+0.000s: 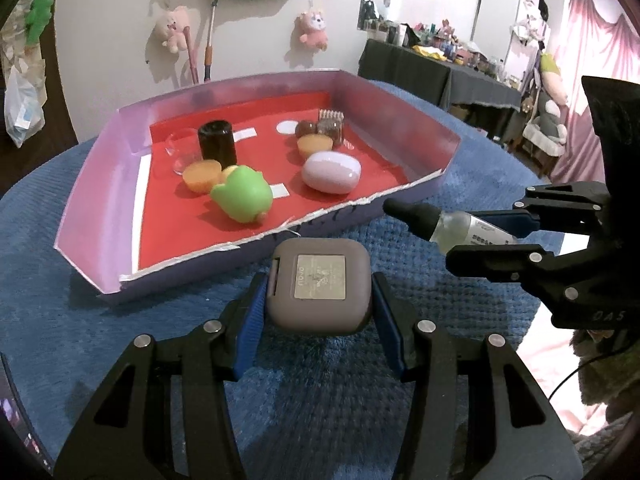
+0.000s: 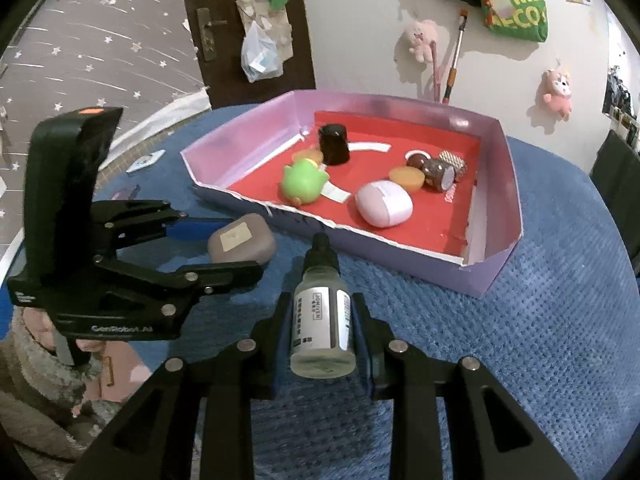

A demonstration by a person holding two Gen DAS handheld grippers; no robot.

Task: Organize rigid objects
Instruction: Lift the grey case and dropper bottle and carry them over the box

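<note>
1. The grey rounded case (image 1: 318, 286) sat clamped between the blue pads of the left gripper (image 1: 320, 312), label side up, held just in front of the near wall of the purple tray (image 1: 96, 184)
2. The dropper bottle (image 2: 322, 322) was pinched at its clear body by the right gripper (image 2: 322, 344), its black cap aimed toward the tray's near wall; the bottle was off the blue cloth (image 2: 520, 360) and outside the tray
3. Inside the tray, on its red floor, a green toy (image 1: 242, 194) lay near the front edge, with a pale lilac oval case (image 1: 332, 172) to its right
4. Behind the green toy, still in the tray, stood a black cylinder (image 1: 217, 142) beside a clear glass (image 1: 182, 154), with an orange cup (image 1: 202, 176) in front of them
5. Toward the tray's back right corner were a second orange cup (image 1: 315, 146), a brown round piece (image 1: 306, 128) and a patterned tape roll (image 1: 331, 124), close together
6. The tray rested on the blue cloth; beyond it, plush toys (image 1: 314, 28) hung on the white wall
</note>
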